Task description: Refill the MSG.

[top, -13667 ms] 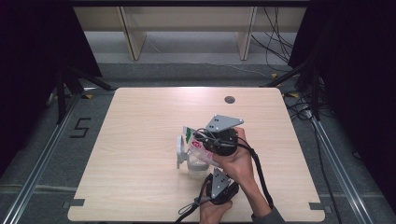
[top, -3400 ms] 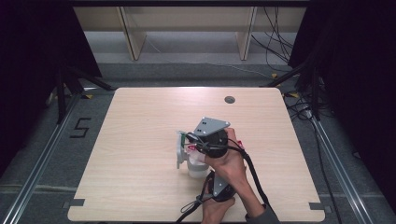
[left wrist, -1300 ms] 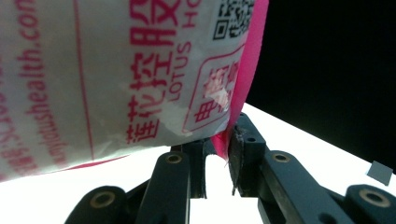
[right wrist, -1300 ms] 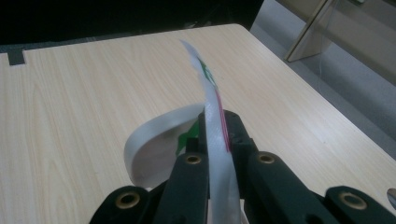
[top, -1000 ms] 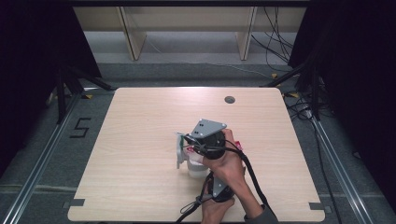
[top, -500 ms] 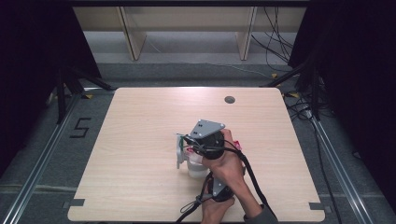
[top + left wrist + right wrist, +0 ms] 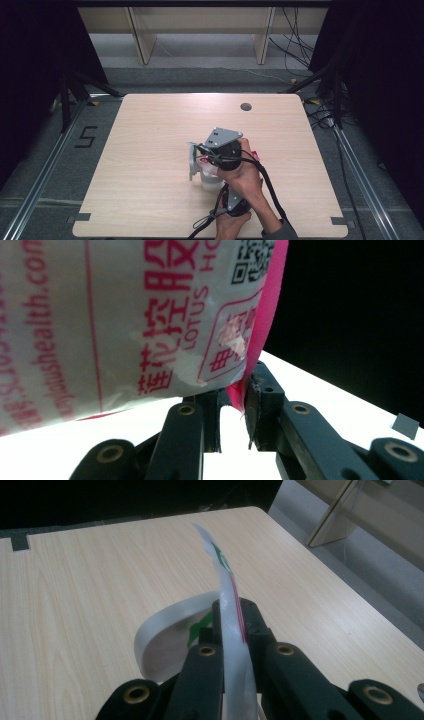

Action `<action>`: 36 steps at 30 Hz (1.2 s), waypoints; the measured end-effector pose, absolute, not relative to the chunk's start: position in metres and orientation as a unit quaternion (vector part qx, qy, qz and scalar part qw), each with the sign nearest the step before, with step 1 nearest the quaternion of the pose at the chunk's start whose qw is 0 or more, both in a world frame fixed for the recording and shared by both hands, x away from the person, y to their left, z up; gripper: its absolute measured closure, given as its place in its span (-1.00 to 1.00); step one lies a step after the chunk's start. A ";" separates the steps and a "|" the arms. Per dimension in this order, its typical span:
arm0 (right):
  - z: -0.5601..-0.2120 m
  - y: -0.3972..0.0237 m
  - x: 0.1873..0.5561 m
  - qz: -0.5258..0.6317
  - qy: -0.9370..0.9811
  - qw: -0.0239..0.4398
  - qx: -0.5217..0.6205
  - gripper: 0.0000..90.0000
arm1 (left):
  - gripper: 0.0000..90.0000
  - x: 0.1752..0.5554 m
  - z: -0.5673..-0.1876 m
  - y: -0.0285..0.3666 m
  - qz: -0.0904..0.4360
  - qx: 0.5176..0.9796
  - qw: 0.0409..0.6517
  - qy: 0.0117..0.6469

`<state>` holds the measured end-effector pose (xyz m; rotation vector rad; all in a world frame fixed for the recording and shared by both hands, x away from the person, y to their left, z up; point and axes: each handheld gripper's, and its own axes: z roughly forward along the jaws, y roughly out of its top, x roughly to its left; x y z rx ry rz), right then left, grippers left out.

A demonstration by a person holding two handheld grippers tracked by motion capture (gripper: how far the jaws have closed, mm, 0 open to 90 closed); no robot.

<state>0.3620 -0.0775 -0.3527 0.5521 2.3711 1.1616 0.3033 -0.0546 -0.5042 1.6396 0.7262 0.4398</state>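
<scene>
Grippers shifted slightly left since earlier frames. Printed plastic sachet [image 7: 125, 320] mid-table, near side, held upright: left gripper [image 7: 232, 405] clamps pink edge, right gripper [image 7: 232, 630] clamps top seal. Film thin, limp, slippery, light; grip seams.

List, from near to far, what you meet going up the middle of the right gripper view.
The right gripper, jaws shut on the sachet → white cup → bare wooden table → grey floor.

Packet [image 7: 200, 162] on table [image 7: 150, 150], between tools.
</scene>
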 end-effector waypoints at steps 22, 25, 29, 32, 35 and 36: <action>-0.351 -0.080 0.362 0.422 0.856 0.213 0.207 0.97 | 0.72 0.302 -0.505 -0.062 0.198 0.669 0.627 0.346; -0.351 -0.079 0.363 0.423 0.857 0.219 0.198 0.97 | 0.71 0.303 -0.505 -0.062 0.191 0.678 0.628 0.332; -0.354 -0.077 0.363 0.416 0.859 0.218 0.204 0.97 | 0.71 0.302 -0.505 -0.057 0.189 0.701 0.610 0.317; -0.352 -0.078 0.363 0.419 0.859 0.222 0.195 0.97 | 0.71 0.301 -0.505 -0.066 0.176 0.657 0.649 0.341; -0.351 -0.079 0.362 0.422 0.857 0.217 0.200 0.97 | 0.71 0.302 -0.505 -0.062 0.189 0.679 0.628 0.331; -0.351 -0.079 0.362 0.421 0.856 0.219 0.203 0.97 | 0.71 0.302 -0.505 -0.062 0.186 0.679 0.628 0.332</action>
